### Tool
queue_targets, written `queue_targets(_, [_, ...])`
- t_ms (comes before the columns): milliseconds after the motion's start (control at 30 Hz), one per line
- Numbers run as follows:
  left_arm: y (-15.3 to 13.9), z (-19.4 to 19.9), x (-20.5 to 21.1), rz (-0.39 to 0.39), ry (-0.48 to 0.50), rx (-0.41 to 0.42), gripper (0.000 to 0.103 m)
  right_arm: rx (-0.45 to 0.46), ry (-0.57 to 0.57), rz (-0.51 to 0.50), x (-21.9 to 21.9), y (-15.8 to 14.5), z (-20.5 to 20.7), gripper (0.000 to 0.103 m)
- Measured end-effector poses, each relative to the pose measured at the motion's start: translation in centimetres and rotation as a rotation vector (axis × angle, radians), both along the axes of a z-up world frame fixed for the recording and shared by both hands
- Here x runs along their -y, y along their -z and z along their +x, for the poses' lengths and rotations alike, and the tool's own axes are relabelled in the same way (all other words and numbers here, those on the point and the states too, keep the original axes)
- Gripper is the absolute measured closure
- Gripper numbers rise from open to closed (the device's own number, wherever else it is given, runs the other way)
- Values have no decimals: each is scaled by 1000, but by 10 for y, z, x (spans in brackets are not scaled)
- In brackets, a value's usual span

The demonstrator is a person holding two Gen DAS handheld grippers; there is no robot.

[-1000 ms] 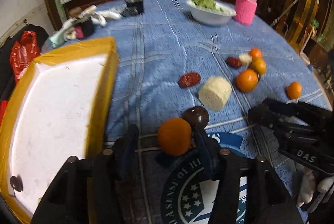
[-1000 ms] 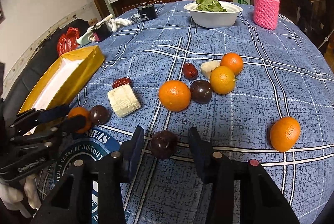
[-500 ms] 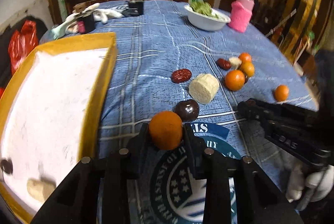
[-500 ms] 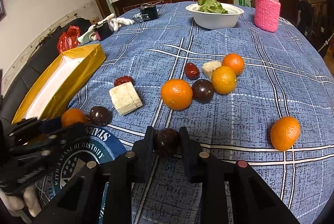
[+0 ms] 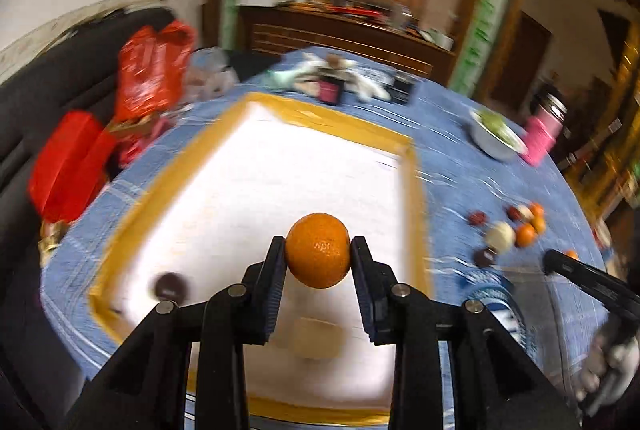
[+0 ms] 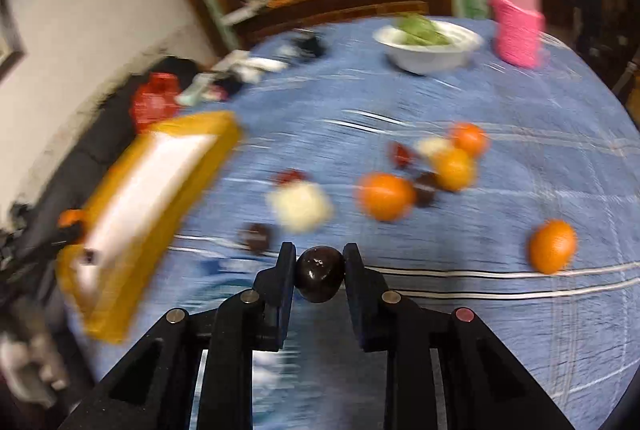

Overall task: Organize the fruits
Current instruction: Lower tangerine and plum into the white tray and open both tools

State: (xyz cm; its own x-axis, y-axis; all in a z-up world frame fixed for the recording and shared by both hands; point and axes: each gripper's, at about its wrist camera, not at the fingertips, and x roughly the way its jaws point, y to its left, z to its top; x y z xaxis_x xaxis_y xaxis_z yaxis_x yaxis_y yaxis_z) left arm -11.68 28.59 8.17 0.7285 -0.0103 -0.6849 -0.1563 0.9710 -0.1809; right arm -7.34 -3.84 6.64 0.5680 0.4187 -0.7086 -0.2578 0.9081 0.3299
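Two items, a dark fruit [image 5: 169, 286] and a pale block [image 5: 316, 340], already lie in the tray [image 5: 414, 197] at frame centre, the left hand-held gripper [image 5: 318, 258] grasping an orange [image 5: 318, 250] above it, the right hand-held gripper [image 6: 319, 272] grasping a plum [image 6: 319, 274] over the desk [image 6: 520, 330], where some nine pieces remain at centre right.

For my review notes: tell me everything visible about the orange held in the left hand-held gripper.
The orange is round, bright orange, with a dimpled matte peel and a small pale mark on its front. It looks whole and unbruised. The left hand-held gripper clamps it at its two sides between black fingers, lifted clear above the white floor of the yellow-rimmed tray. Nothing else touches it. In the right wrist view it is only a small orange blur beside the tray.
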Motion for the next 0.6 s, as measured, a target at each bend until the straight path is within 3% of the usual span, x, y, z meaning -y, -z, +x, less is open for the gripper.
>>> queue_targets(100, [3, 5, -25, -11, -40, -8, 71, 16, -112, 38, -43, -25, -2, 76])
queue_targets(200, [12, 16, -39, -4, -60, -39, 71, -24, -239, 88, -99, -35, 6, 76])
queue_targets(367, [30, 31, -58, -33, -71, -95, 71, -99, -357, 63, -180, -14, 22, 76])
queue_targets(600, [39, 31, -70, -93, -71, -115, 69, -175, -383, 9, -228, 17, 42, 74])
